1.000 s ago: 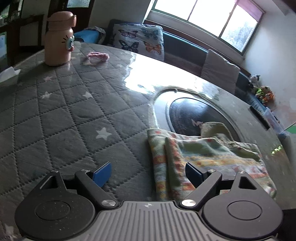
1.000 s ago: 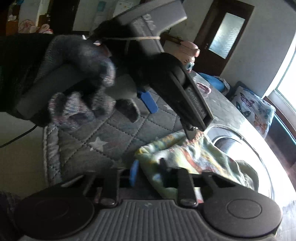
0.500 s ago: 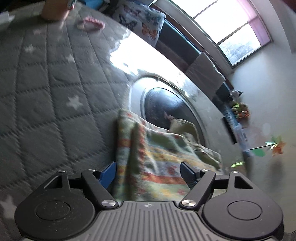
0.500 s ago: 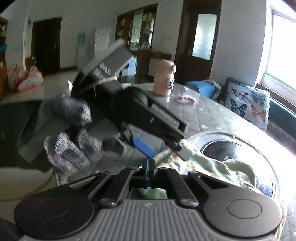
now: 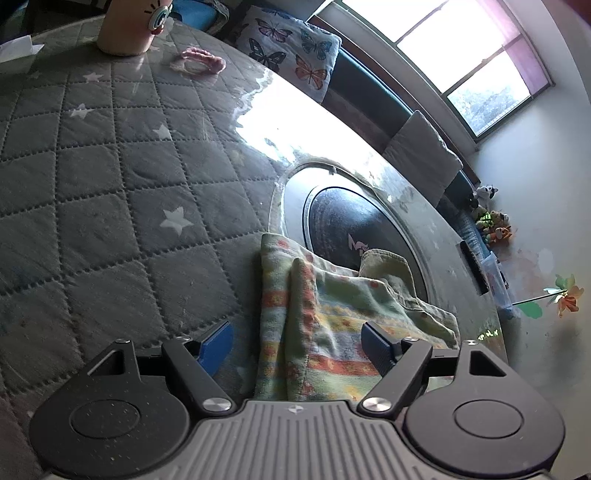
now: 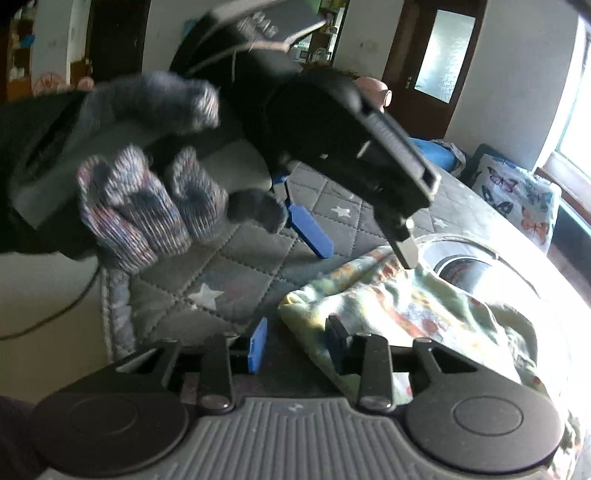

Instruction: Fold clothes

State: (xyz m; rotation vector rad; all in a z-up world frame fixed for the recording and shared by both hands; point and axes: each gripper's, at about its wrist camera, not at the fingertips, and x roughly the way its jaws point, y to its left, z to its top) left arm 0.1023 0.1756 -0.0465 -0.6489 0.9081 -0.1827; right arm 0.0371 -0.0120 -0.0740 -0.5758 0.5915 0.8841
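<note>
A folded patterned garment point(image 5: 332, 314), green with orange and blue stripes, lies on the quilted grey table cover point(image 5: 110, 184), partly over a round dark inset. My left gripper point(image 5: 297, 343) is open just above it, its fingers straddling the near folded edge. In the right wrist view the garment point(image 6: 424, 306) lies ahead; my right gripper point(image 6: 295, 341) is open, its dark finger over the garment's near corner and the blue one over the cover. The left gripper point(image 6: 369, 243) shows there too, held by a gloved hand point(image 6: 147, 192) above the garment's far edge.
A pink bottle point(image 5: 129, 26) and a pink hair tie point(image 5: 203, 61) sit at the table's far side. The round dark inset point(image 5: 351, 229) lies in the table's middle. A butterfly cushion point(image 5: 291, 44) rests on a bench under the window.
The right gripper was shut half a second ago and is open now. The left gripper stayed open and has settled over the garment's near edge.
</note>
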